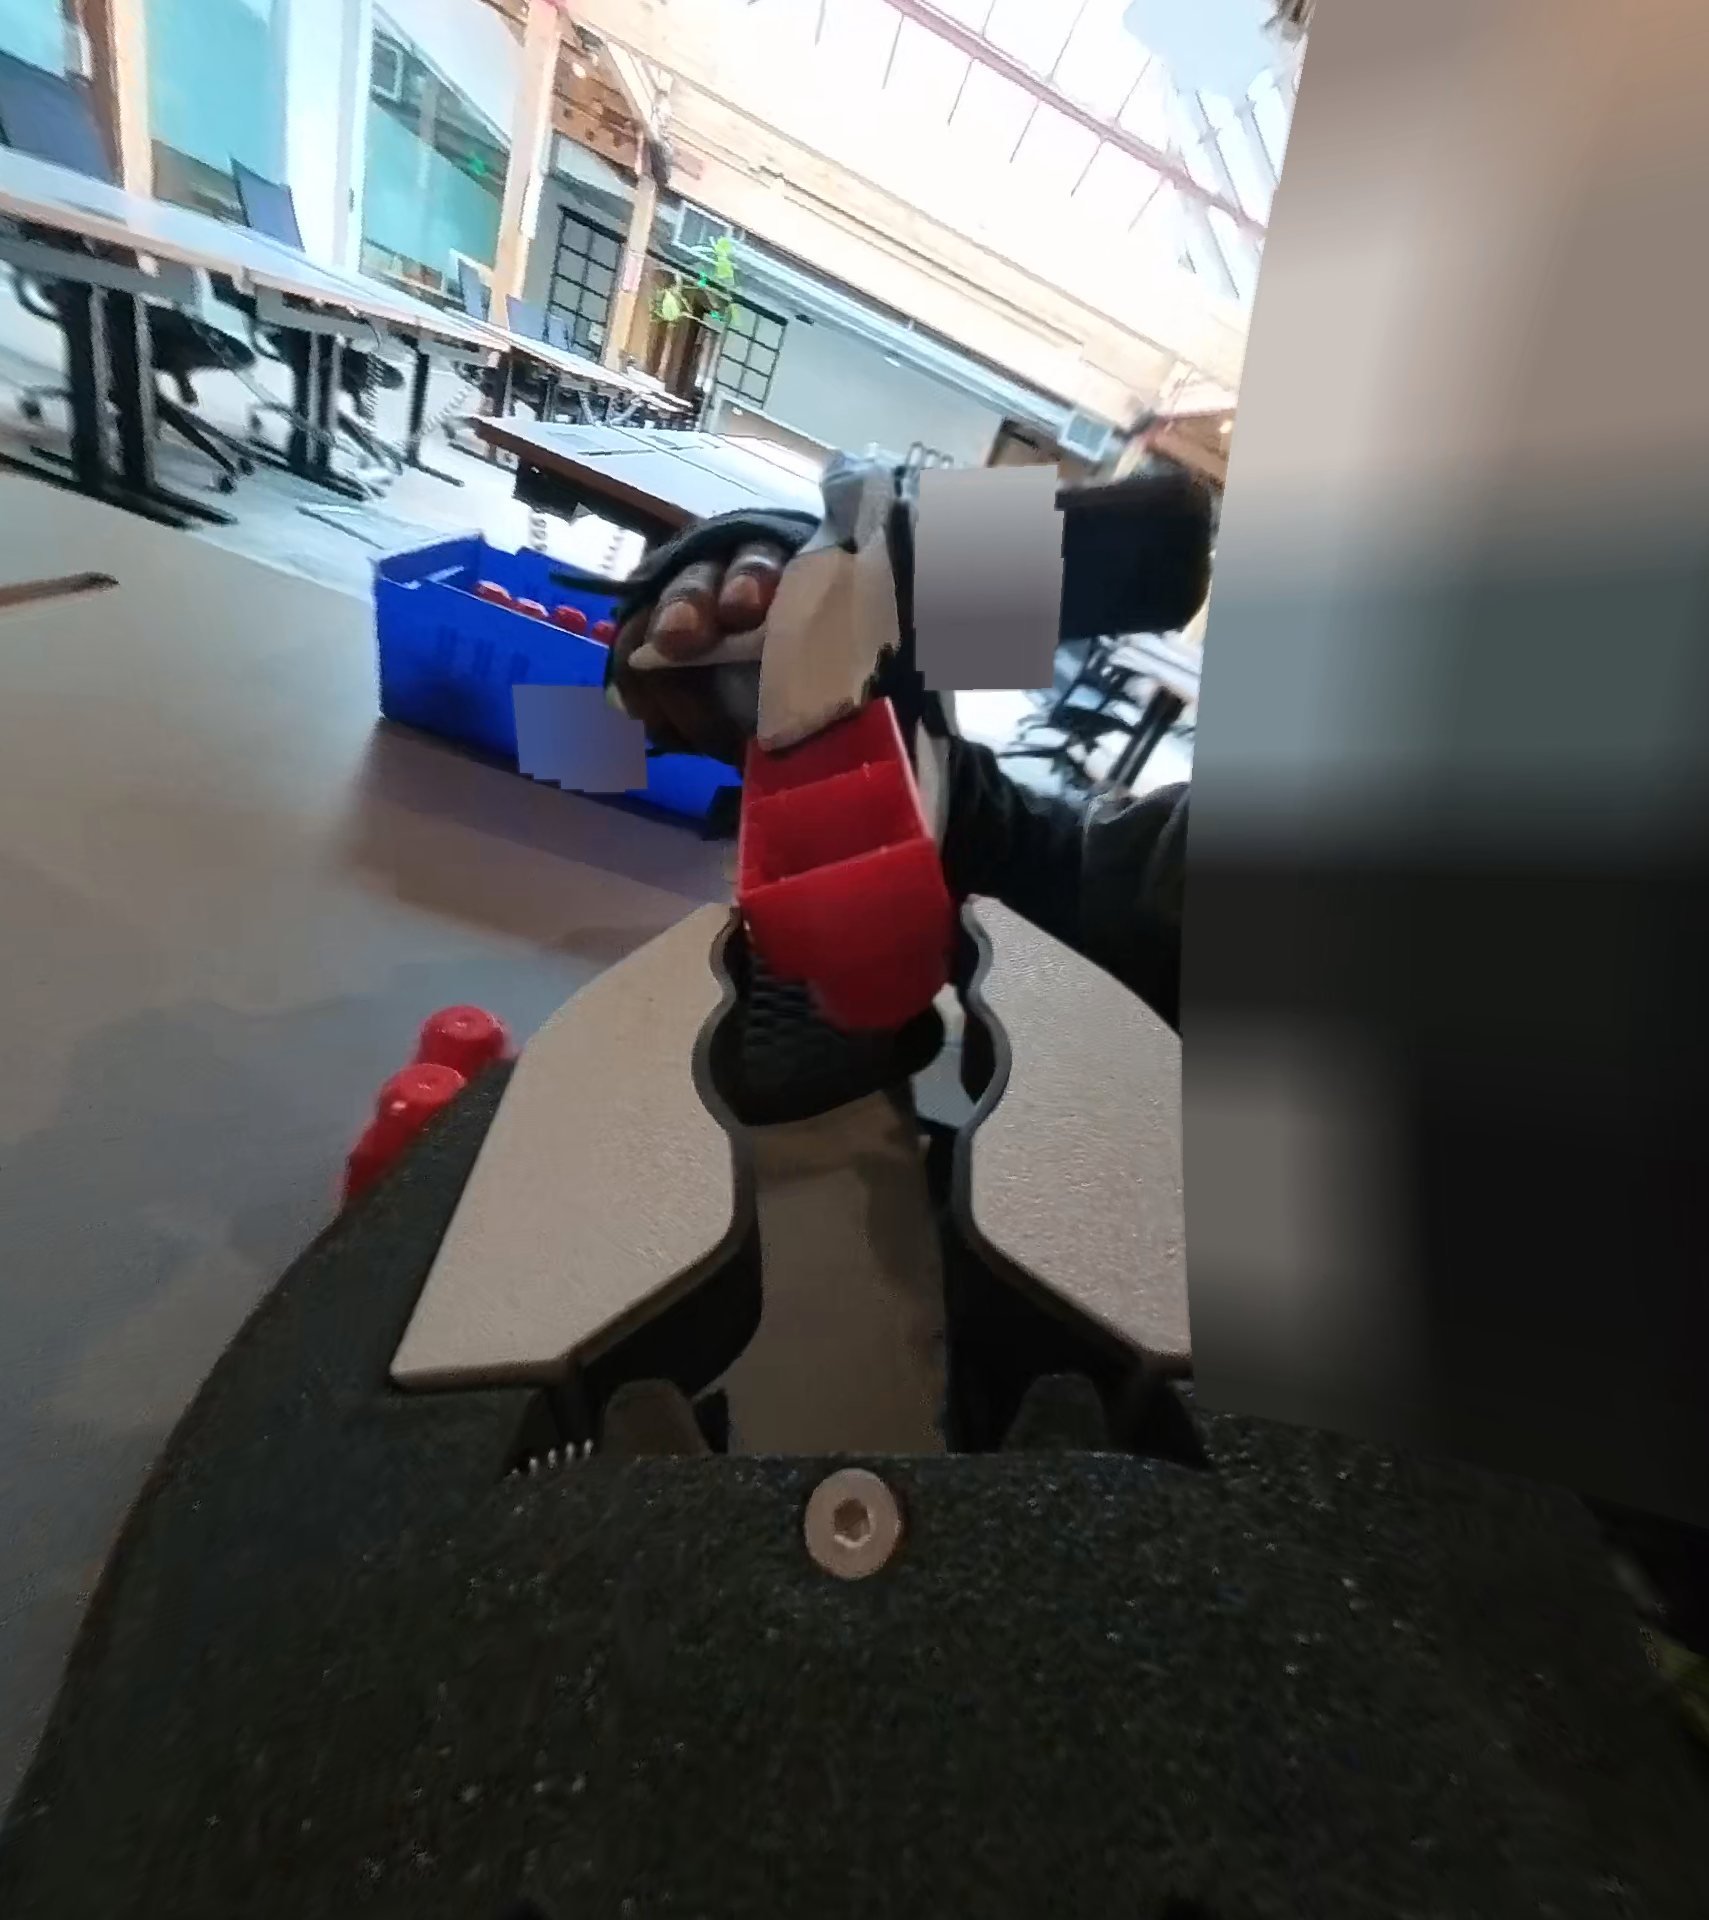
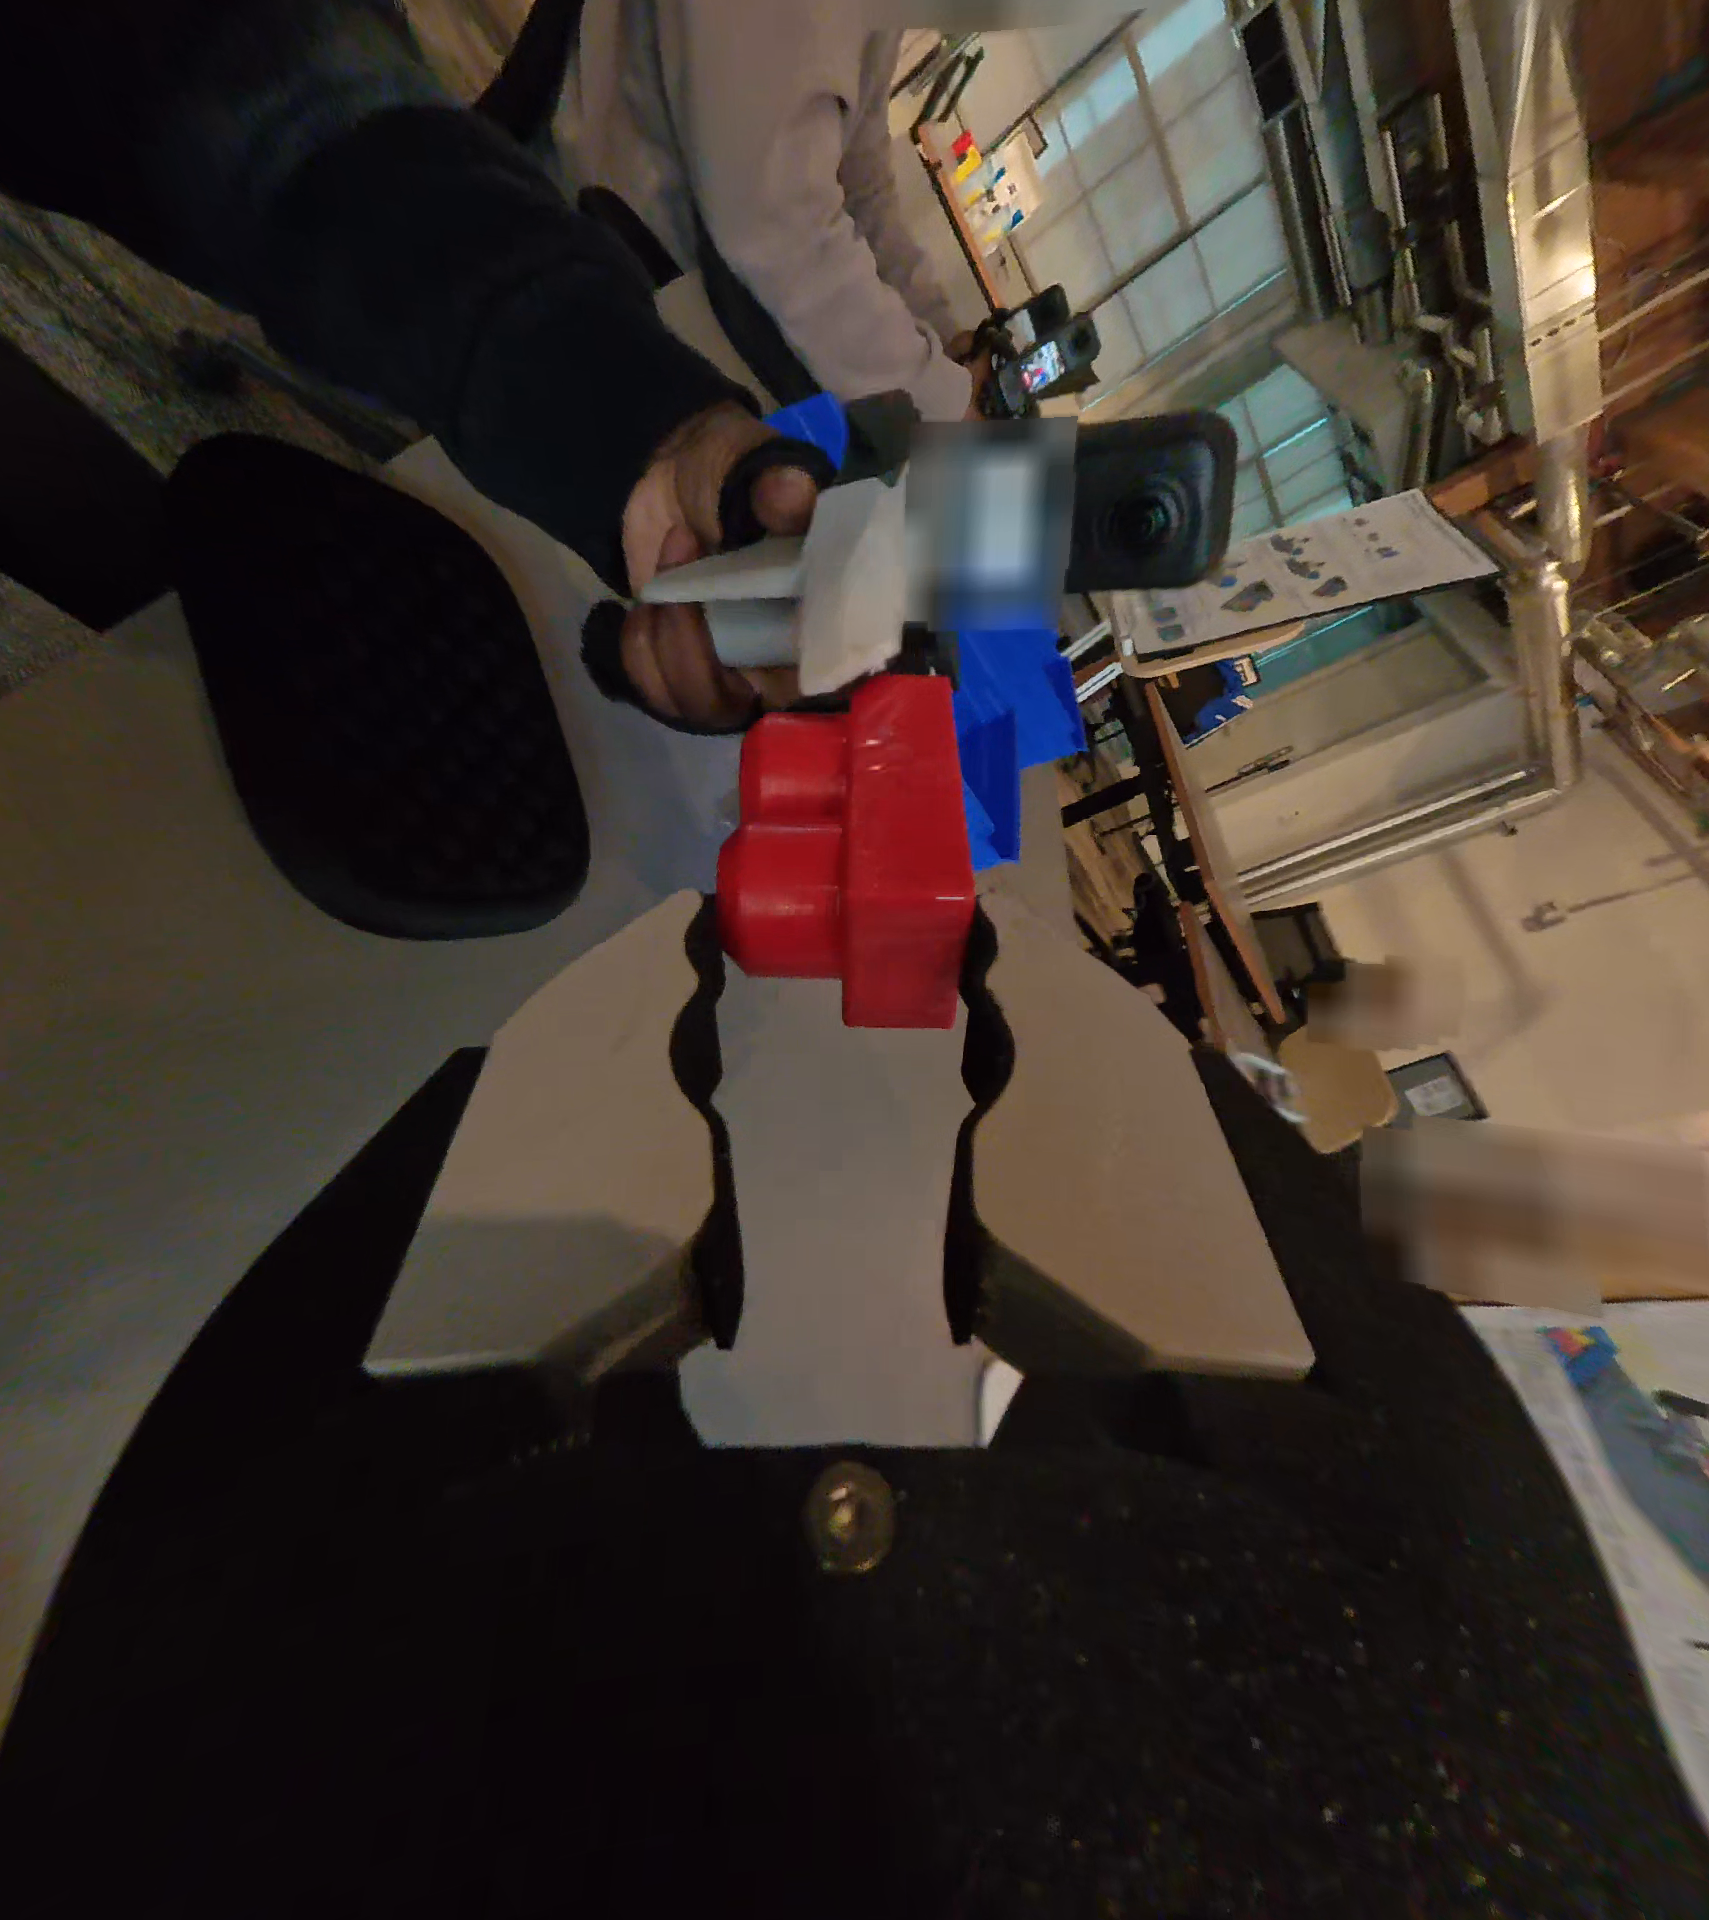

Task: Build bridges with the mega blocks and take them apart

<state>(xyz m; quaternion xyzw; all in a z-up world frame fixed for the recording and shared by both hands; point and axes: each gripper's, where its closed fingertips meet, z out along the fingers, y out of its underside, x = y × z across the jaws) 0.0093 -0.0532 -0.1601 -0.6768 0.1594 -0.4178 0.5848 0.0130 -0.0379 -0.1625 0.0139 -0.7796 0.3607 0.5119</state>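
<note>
A red block (image 1: 845, 883) hangs in the air above the worktop (image 1: 154, 831), gripped at each end: the left tool (image 1: 845, 971) is closed on its near end, the right tool (image 2: 850, 956) on the other. More red blocks (image 1: 429, 1081) rest beside the left tool, with a blue bin (image 1: 476, 665) farther back

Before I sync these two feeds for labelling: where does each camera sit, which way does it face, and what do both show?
Left wrist view: on the left gripper, facing across the table toward a blue bin; its fingers and the opposite hand show.
Right wrist view: on the right gripper, rolled sideways, facing back at the left hand and black sleeve.
Shared: the red block, gripped at both ends, each view showing the opposing gripper.
</note>
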